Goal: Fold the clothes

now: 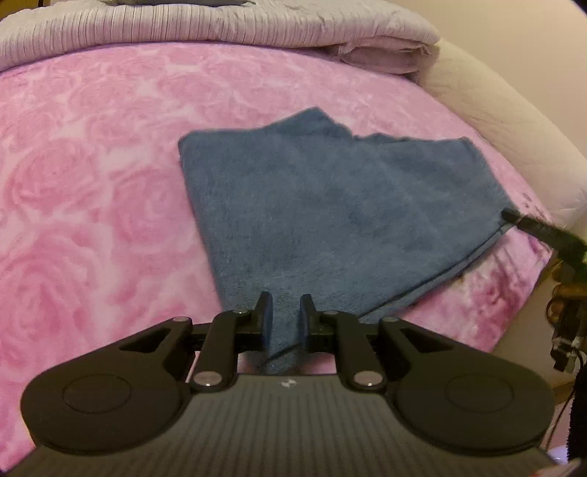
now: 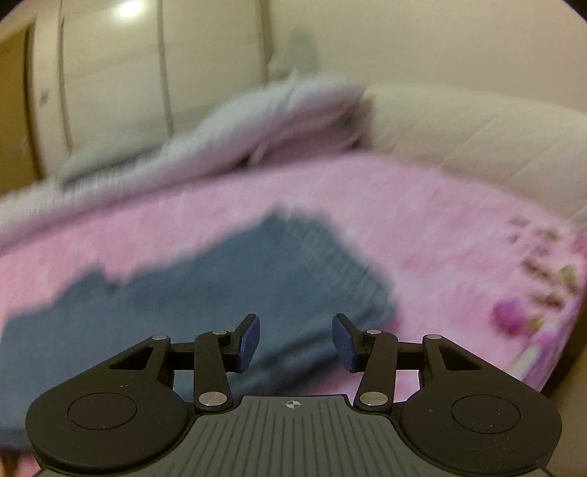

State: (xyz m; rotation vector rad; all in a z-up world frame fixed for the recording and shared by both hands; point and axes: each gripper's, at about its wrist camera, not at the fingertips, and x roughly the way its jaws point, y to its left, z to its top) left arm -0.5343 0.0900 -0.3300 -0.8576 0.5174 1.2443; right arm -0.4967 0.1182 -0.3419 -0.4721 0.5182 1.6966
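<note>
Blue terry towel [image 1: 330, 205] folded on pink rose-patterned blanket [image 1: 91, 183] near its right edge | left gripper [image 1: 286, 312] pinching towel's near corner | right gripper [image 2: 295, 339] spread, empty, above towel.

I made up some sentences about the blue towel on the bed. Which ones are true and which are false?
1. The blue towel lies on a pink rose-patterned blanket. True.
2. The left gripper has a fold of the towel between its fingers. True.
3. The right gripper is clamped on the towel. False: its jaws stand apart, with nothing pinched between them.
4. The towel is spread out in a single flat layer. False: it is folded over, with layered edges showing along one side.
5. A folded pale lilac cover lies at the far end of the bed. True.
</note>
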